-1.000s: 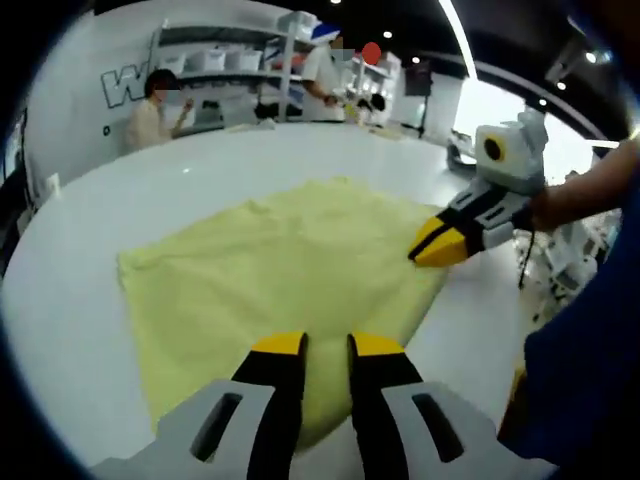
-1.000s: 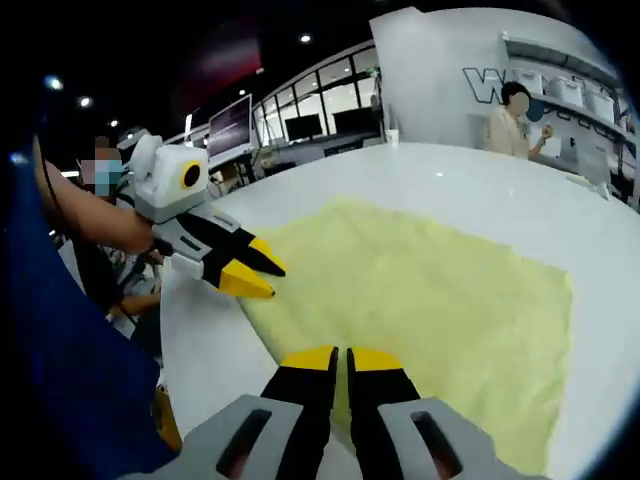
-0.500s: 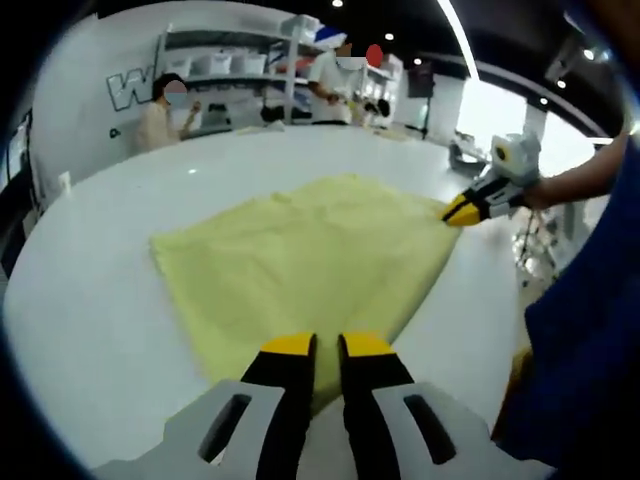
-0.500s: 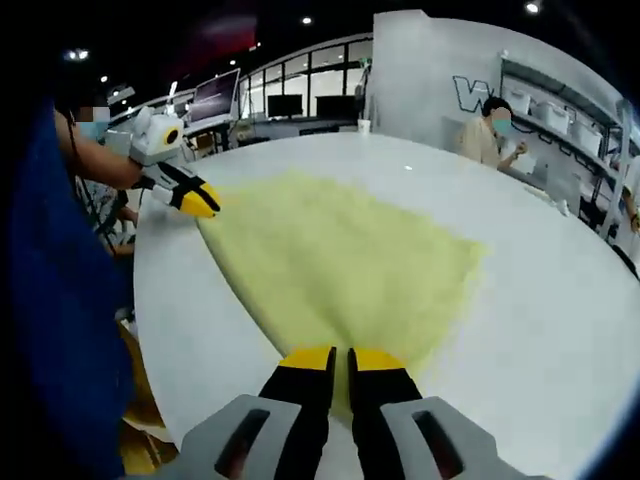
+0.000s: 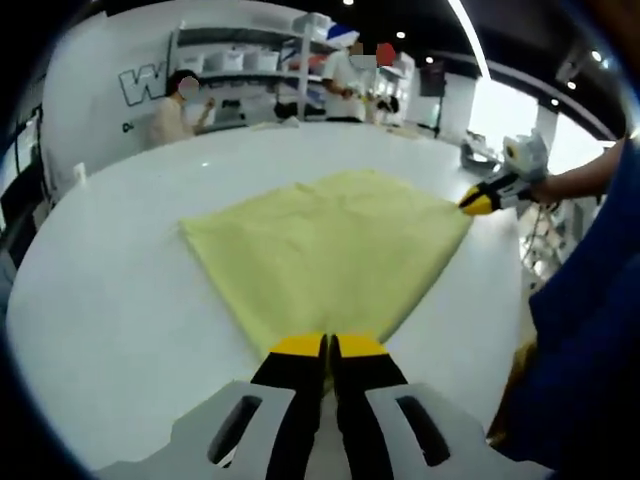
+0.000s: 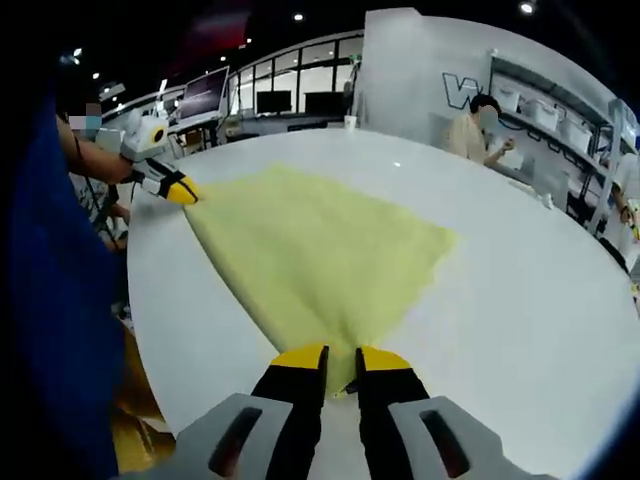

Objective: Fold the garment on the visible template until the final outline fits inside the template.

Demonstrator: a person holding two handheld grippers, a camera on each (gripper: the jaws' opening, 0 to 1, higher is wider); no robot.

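Now the left gripper (image 5: pixel 328 347) and right gripper (image 6: pixel 341 358) — each pinching a near corner of the yellow garment (image 5: pixel 330 255) — have drawn apart, pulling that edge taut on the white table (image 5: pixel 110 300) — ready for folding.

Left tongs (image 5: pixel 328 346) pinched closed, right tongs (image 6: pixel 341 356) apparently clamped, arms spread apart

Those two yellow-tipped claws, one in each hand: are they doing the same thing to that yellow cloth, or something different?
Mostly the same. The left gripper has its jaws pressed together on one corner of the yellow cloth; the right gripper shows a slight gap with cloth pinched in it. They grip opposite corners, so the near edge is stretched between them over the white table. Both have black jaws with yellow tips.
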